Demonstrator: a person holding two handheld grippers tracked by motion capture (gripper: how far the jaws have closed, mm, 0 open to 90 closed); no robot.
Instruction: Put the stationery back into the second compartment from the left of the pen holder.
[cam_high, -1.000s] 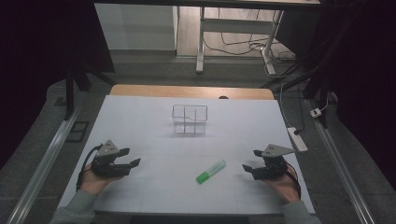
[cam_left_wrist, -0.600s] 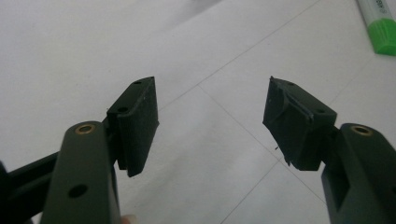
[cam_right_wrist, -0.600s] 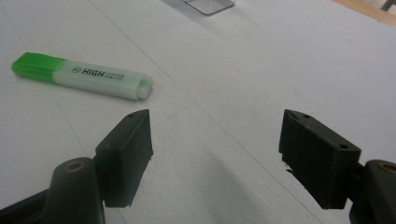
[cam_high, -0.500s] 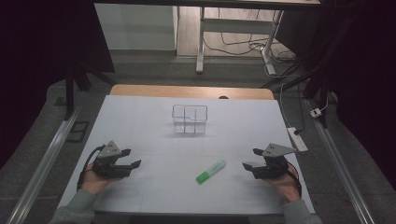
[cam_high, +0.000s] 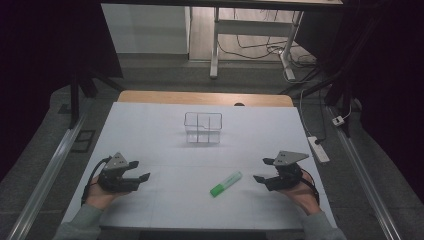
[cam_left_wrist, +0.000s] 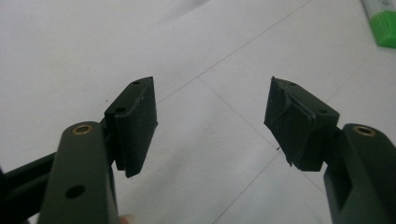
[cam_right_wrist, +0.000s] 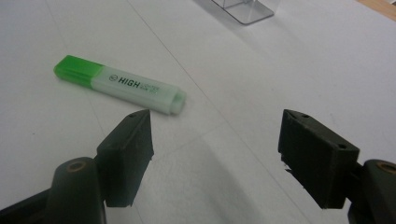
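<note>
White paper covers the desk (cam_high: 150, 125). Between the two hands lies a green marker pen (cam_high: 226, 183), nearer the right gripper (cam_high: 266, 170). Its fingers have just closed a little, yet stay spread with nothing between. Left gripper (cam_high: 139, 170) fingers are spread too. Farther back sits a clear box (cam_high: 203, 127).

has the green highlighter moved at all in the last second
No. In the high view the green highlighter lies at the same spot and slant, below and right of the clear organizer.
</note>
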